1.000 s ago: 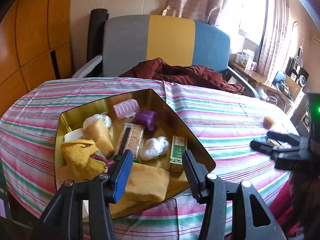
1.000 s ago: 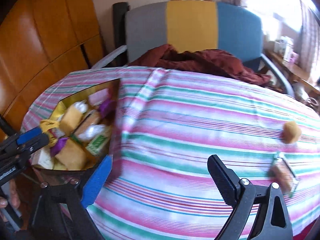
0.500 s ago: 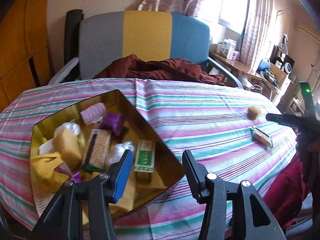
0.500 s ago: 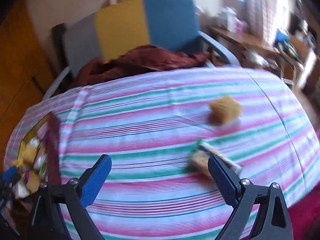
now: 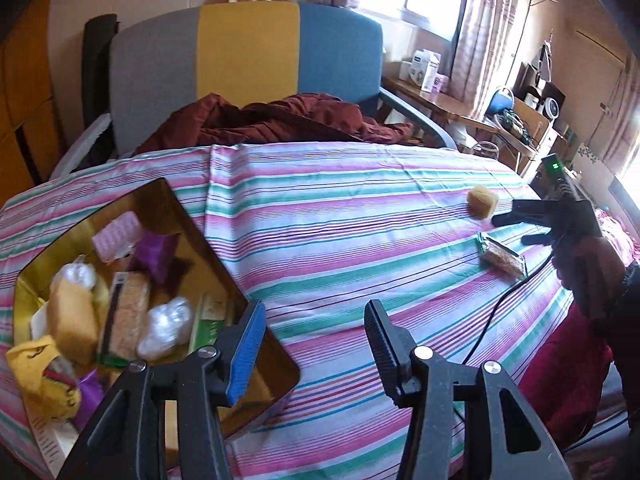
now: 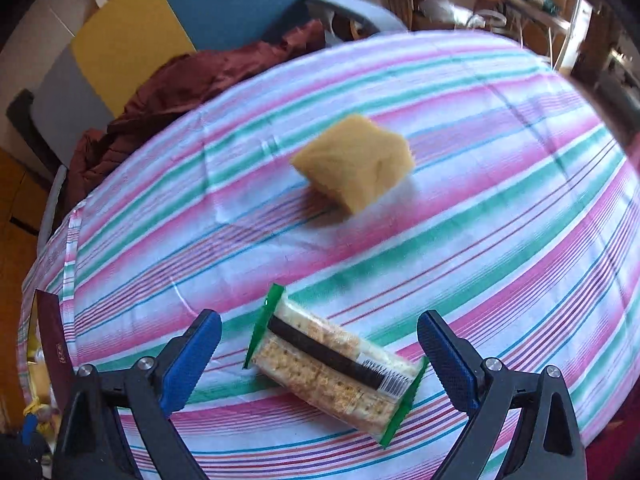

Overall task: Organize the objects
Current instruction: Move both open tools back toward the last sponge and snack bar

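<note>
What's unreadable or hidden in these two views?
- Gold box: near corner hidden behind the left hand-held gripper, left wrist view.
- Cracker pack: label text too small, right wrist view.
- Yellow sponge: motion-blurred, right wrist view.
- Right hand-held gripper: height above the pack unclear.

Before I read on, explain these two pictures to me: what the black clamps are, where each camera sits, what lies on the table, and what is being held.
No robot here: a person holds a two-finger clamp in each hand, each with a camera looking along its fingers.

The left view shows the left gripper, open and empty, beside a gold tray filled with small packets and sponges. Far right in it you see the other clamp in the person's hand.

The right view shows the right gripper, open, its fingers on either side of a cracker pack that lies flat on the striped cloth. Whether they touch it I cannot tell. A yellow sponge lies further off. Behind the table, a chair holds a red cloth.

Nothing is held.
</note>
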Motion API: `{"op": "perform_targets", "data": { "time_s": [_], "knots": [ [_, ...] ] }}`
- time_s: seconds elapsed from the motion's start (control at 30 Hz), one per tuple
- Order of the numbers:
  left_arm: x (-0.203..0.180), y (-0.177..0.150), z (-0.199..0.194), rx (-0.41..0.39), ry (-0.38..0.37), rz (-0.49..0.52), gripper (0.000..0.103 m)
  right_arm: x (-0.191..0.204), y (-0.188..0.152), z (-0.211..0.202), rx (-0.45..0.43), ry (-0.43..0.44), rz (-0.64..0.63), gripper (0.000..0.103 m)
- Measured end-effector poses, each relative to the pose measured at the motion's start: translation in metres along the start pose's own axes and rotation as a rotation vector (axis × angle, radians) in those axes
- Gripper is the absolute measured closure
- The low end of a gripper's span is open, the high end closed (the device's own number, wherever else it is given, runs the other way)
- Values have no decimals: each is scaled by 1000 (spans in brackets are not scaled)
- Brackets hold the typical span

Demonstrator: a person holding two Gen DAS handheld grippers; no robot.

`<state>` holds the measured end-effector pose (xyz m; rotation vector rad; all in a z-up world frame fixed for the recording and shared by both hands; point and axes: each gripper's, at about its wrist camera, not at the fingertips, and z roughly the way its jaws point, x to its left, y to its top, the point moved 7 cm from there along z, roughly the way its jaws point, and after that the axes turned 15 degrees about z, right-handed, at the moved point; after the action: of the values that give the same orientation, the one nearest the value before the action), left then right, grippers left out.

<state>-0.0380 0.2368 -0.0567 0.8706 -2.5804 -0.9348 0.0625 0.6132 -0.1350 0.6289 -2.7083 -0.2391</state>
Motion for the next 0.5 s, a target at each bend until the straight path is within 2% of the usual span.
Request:
{"op": "perform_targets", "data": {
  "time_s": [0.07,0.17,0.27,0.33,0.5],
  "knots": [
    [-4,3,9,13,-10,6,51,3,-9,6,46,33,-6,4],
    [-9,8,22,35,-31,6,51,28,-29,3,139,206,-46,3],
    [-15,14,35,52,-45,13,51,53,-44,-4,195,337,-94,3],
    [-21,17,43,62,-64,18,51,59,-45,-8,176,340,-110,4],
    [-44,33,66,80,-116,72,51,45,-20,-13,37,233,-87,4]
  ]
}}
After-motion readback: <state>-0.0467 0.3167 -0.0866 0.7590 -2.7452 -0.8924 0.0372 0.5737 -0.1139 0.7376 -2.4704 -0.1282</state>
